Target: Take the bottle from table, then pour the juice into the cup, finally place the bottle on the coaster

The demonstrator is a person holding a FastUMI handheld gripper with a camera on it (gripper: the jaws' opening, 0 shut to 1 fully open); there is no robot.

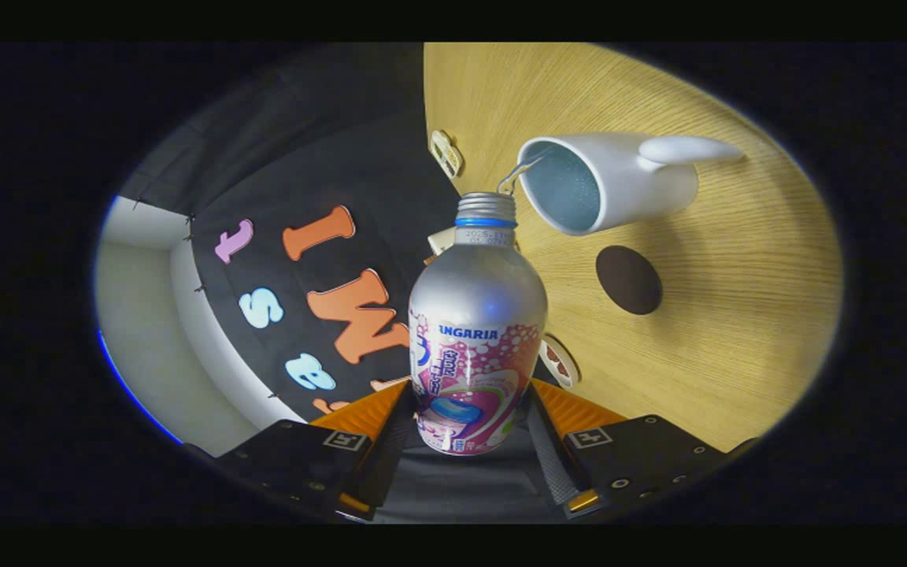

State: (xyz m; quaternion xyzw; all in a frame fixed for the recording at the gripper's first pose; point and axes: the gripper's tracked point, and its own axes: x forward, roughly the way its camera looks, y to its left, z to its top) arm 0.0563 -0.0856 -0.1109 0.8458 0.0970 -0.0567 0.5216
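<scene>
My gripper is shut on a silver bottle with a pink label, both fingers pressing its lower body. The whole view is rolled sideways, so the bottle is tipped with its uncapped neck toward the white cup. A thin stream of clear liquid runs from the bottle's mouth over the cup's rim into its bluish inside. The cup stands on the wooden table with its handle pointing away from the bottle. A dark round coaster lies on the table beside the cup, beyond my fingers.
Two small patterned discs lie at the table's edge: one past the bottle's neck, another partly hidden behind the bottle's body. The black booth wall and a pale floor lie beyond the table's edge.
</scene>
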